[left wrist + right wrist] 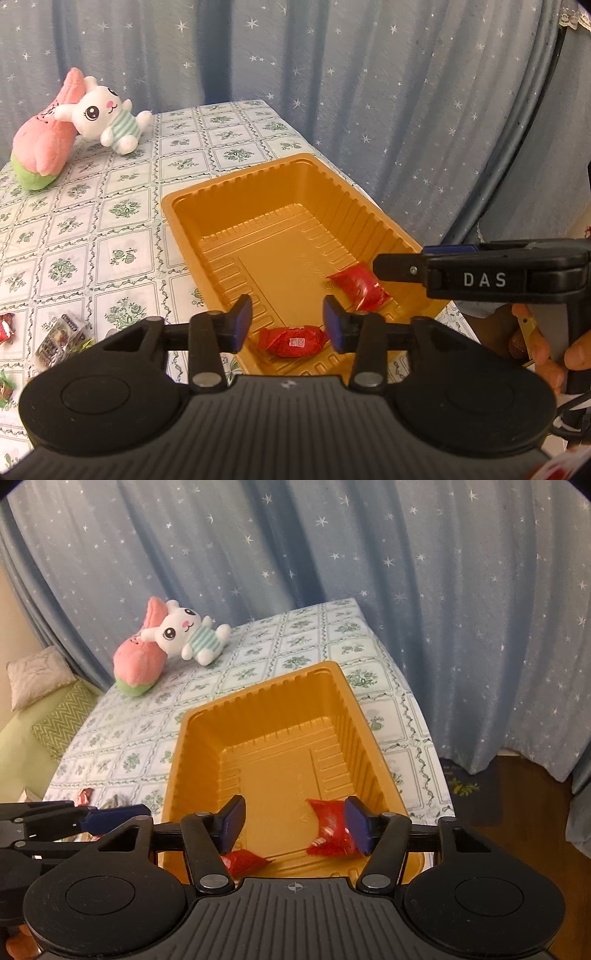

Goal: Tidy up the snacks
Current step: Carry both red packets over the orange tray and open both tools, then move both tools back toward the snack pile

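Note:
A golden plastic tray (168,206) (177,738) lies on the floral tablecloth. Two red wrapped candies rest on its floor at the near end. One candy (291,341) (243,862) lies below the gap of my left gripper (288,321), which is open and apart from it. The other candy (358,286) (330,832) lies beside the right-hand finger of my right gripper (295,821), also open, with nothing pressed between its pads. Each gripper shows in the other's view: the right gripper (391,267) from the side, the left gripper (110,818) at the lower left.
Loose snack packets (61,339) and a red candy (5,326) lie on the table left of the tray. A white bunny plush (107,118) (188,635) and a pink plush (44,144) sit at the far corner. A starry curtain hangs behind. A hand (546,354) holds the right gripper.

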`<state>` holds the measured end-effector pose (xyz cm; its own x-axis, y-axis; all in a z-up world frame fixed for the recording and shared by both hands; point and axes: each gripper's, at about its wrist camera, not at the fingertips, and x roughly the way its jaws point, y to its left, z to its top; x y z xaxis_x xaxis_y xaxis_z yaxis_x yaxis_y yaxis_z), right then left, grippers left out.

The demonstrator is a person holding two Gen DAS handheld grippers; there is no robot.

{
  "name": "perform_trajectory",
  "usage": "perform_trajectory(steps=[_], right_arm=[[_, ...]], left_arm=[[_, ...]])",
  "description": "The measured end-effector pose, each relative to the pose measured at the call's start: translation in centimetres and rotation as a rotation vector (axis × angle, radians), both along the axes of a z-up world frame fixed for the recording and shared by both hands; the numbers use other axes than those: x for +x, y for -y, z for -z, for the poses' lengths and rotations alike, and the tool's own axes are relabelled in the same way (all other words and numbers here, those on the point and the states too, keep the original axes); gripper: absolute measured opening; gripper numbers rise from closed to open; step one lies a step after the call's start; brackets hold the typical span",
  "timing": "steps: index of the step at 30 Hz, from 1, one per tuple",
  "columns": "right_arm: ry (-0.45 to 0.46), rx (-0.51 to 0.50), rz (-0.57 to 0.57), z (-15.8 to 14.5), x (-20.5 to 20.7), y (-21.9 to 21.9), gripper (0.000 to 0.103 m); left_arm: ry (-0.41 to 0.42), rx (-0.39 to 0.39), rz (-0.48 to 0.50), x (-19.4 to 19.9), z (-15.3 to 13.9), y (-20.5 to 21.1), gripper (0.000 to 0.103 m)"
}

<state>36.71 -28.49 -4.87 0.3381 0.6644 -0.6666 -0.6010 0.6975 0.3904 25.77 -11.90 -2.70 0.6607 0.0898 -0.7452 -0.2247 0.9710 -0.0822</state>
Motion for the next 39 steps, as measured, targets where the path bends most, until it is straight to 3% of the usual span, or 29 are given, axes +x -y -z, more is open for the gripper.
perform_trajectory(steps=[6,20,39], right_arm=[[0.007,0.004,0.006,-0.5,-1.4,1.1,0.071],[0.008,-0.005,0.083,-2.2,-7.4,2.3,0.073],[-0.090,-0.071,0.168,-1.4,-19.3,-4.4,0.073]], left_arm=[[0.012,-0.001,0.003,-1.6,-0.8,0.0,0.046],[0.026,-0.030,0.061,-7.5,-2.0,-2.7,0.046],[-0.049,-0.053,0.118,-17.3,0.0,-13.0,0.046]])
